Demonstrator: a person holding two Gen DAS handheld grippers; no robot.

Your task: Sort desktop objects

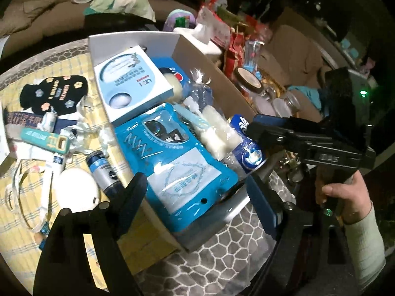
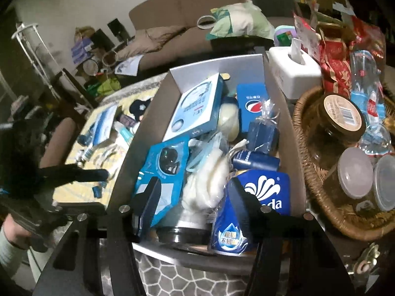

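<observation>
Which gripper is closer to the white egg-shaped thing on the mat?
Left. The left gripper hangs beside the egg; the right gripper is over the box, farther off.

A cluttered worktop (image 1: 222, 259), covered by a grey cloth with a pale pebble pattern and a yellow woven mat (image 1: 14, 222), carries an open cardboard box (image 1: 217, 74) packed with blue and white goods. Left of the box on the mat lie a black flower-print pouch (image 1: 53, 91), a teal bottle opener (image 1: 44, 139), a dark blue tube (image 1: 101, 170), a white oval case (image 1: 77, 191) and loose white ribbon (image 1: 19, 192). Behind the box stands a white tissue box (image 2: 293, 74); to its right sits a wicker basket (image 2: 308, 172) holding lidded jars, with red gift packets (image 2: 335, 74) beyond.
</observation>
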